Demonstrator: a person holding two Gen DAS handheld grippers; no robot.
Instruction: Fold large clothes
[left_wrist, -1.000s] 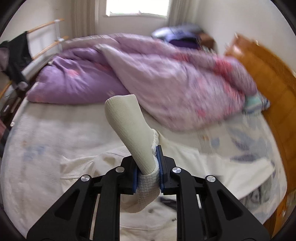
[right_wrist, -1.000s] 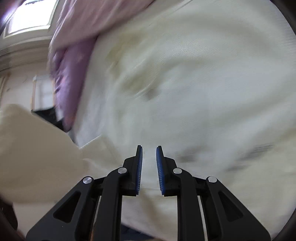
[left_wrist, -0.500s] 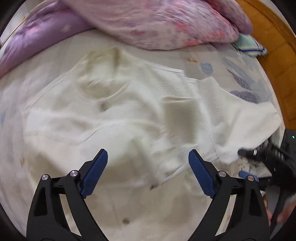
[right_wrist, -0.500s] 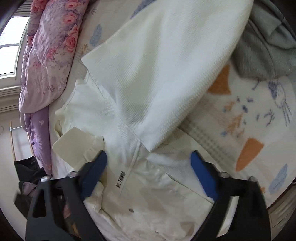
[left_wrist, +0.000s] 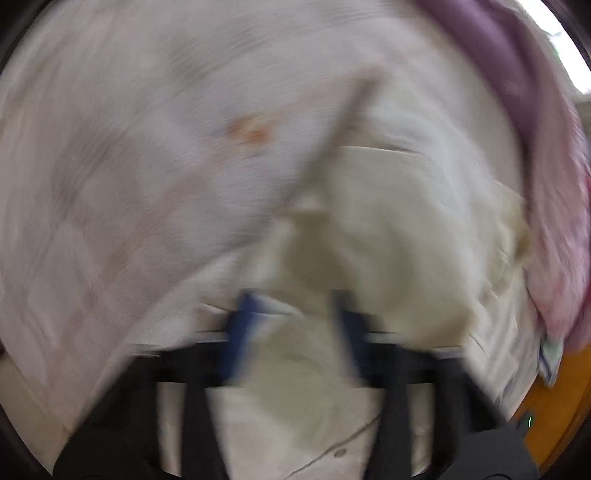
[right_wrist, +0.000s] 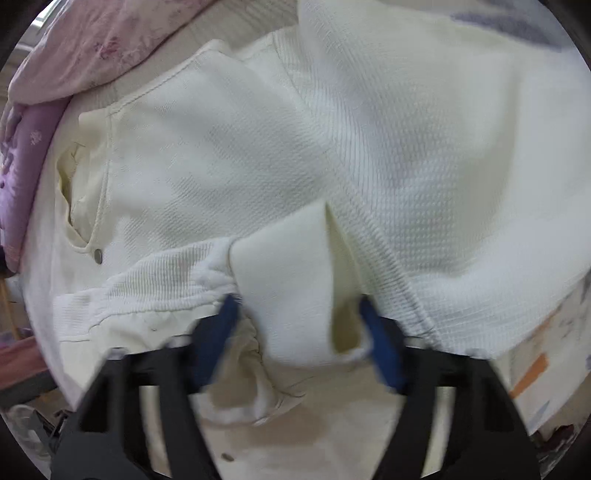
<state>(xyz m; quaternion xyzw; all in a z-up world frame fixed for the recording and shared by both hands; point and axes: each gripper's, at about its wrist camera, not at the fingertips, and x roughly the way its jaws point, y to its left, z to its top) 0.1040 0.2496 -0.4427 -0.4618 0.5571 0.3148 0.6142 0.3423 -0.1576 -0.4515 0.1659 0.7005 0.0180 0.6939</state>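
On the bed, a cream jacket (right_wrist: 229, 155) lies spread over a pale printed sheet (left_wrist: 122, 155), filling most of the right wrist view. A pink and purple quilt (right_wrist: 74, 48) is heaped along the far side, its edge just beside the jacket's collar (right_wrist: 74, 184); in the left wrist view the quilt (left_wrist: 543, 155) runs down the right edge, with a strip of orange wood (left_wrist: 554, 413) below it. A metal snap (right_wrist: 98, 255) sits near the collar. One waffle-knit sleeve (right_wrist: 424, 155) runs from upper middle down to lower right across the body.

The right gripper (right_wrist: 299, 332) has its blue pads (right_wrist: 221, 332) spread, with a smooth cream cuff (right_wrist: 288, 280) lying between them; the pads do not appear to press it. The cuff's open end faces the camera.

The left wrist view is badly blurred. The left gripper (left_wrist: 295, 332) shows its pads apart, over a rumpled part of the jacket (left_wrist: 399, 236); whether they touch cloth cannot be told.
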